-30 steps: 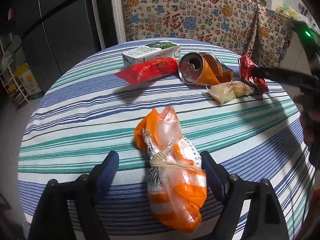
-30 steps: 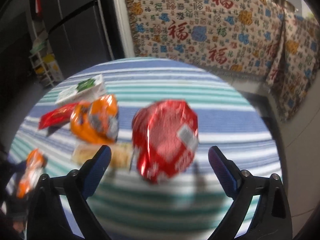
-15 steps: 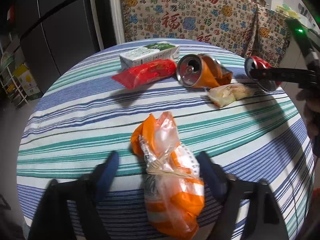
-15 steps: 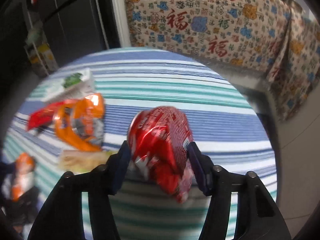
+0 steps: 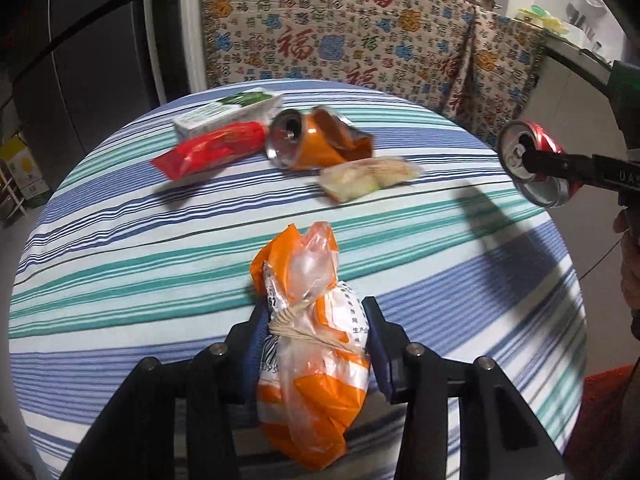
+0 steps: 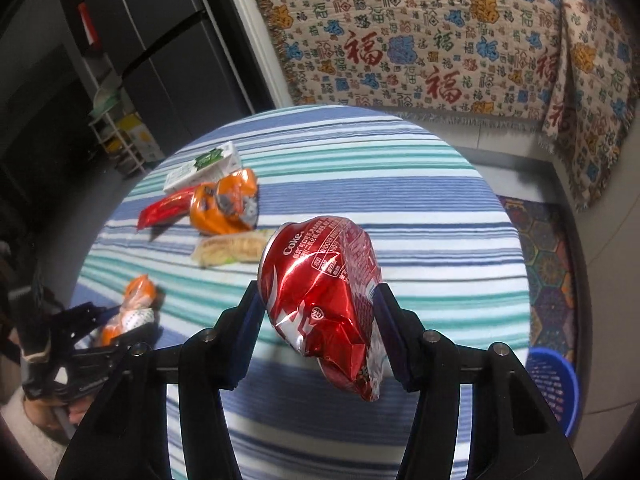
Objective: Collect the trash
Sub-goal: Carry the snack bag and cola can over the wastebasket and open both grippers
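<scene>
On the near left of the round table with the blue, teal and white striped cloth point(image 5: 120, 264), the left gripper point(image 5: 316, 344) has just been closing its jaws and now pinches the knotted orange and clear plastic bag point(image 5: 312, 352) at its tied waist, one blue pad on each side. That bag looks soft and slack, so the grip wants to stay on the knot, where there is bulk; lower down the film would likely slip. Its lower end hangs over the near edge, so a straight lift should free it cleanly.

Further back lies the rest of the rubbish, untouched: a white and green drink carton point(image 5: 224, 114), a red foil snack wrapper point(image 5: 208, 150) just in front of it, a crushed orange drink can point(image 5: 316, 142) and a pale crumpled food wrapper point(image 5: 368, 174) near that can.

Over to the right, the right gripper point(image 6: 320, 312) is pressed onto the dented red cola can point(image 6: 324, 300), held clear above the cloth. Crushed metal is slippery, so steady pressure matters. Down on the floor at the far right sits a blue mesh plastic basket point(image 6: 554, 384), the likely drop point, well apart from the can.
</scene>
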Demonstrator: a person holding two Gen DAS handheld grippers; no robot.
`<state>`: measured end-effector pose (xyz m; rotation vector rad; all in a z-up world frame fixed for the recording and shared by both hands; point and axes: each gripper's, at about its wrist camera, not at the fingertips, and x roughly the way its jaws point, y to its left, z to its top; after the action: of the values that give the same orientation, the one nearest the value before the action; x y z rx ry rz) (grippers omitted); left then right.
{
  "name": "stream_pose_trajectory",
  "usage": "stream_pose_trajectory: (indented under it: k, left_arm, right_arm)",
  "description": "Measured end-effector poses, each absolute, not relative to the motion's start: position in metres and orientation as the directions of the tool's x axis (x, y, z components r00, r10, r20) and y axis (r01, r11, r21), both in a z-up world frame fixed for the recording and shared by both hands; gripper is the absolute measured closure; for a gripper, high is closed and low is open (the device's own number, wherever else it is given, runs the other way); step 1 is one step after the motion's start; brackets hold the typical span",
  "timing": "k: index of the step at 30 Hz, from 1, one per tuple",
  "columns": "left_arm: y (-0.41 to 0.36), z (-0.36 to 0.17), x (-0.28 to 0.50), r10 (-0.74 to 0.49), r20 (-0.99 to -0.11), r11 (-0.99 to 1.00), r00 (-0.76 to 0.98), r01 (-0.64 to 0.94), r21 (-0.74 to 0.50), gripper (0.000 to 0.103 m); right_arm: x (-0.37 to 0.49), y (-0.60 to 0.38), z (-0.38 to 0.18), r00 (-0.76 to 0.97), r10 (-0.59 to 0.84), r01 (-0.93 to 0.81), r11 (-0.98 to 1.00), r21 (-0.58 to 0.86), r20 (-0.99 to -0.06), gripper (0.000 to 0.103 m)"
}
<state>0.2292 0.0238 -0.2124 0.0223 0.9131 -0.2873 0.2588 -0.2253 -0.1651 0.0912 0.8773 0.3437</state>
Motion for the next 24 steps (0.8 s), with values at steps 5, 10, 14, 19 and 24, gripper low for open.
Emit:
stream_pose_trajectory:
  k: [5, 10, 14, 19, 24]
  left_arm:
    - [0.007, -0.206, 0.225, -0.233, -0.775, 0.961, 0.587, 0.258, -0.094, 0.058]
    - [-0.003, -0.202, 0.226, -0.225, -0.771, 0.961, 0.596, 0.266, -0.075, 0.058]
    - [-0.006, -0.202, 0.229, -0.214, -0.772, 0.962, 0.599, 0.268, -0.059, 0.058]
    - [-0.007, -0.199, 0.228, -0.197, -0.768, 0.963, 0.609, 0.267, -0.036, 0.058]
    - [-0.006, -0.200, 0.228, -0.187, -0.770, 0.964, 0.610, 0.264, -0.026, 0.058]
  right_arm:
    - [0.248, -0.229, -0.164, 0.584, 0.331, -0.266, 0.941, 0.211, -0.741, 0.046]
    - [0.241, -0.228, -0.164, 0.580, 0.333, -0.282, 0.938, 0.200, -0.744, 0.046]
    - [0.238, -0.225, -0.165, 0.572, 0.334, -0.296, 0.936, 0.192, -0.749, 0.046]
    - [0.238, -0.217, -0.167, 0.562, 0.342, -0.315, 0.930, 0.187, -0.753, 0.046]
    - [0.239, -0.209, -0.170, 0.550, 0.350, -0.330, 0.925, 0.187, -0.758, 0.046]
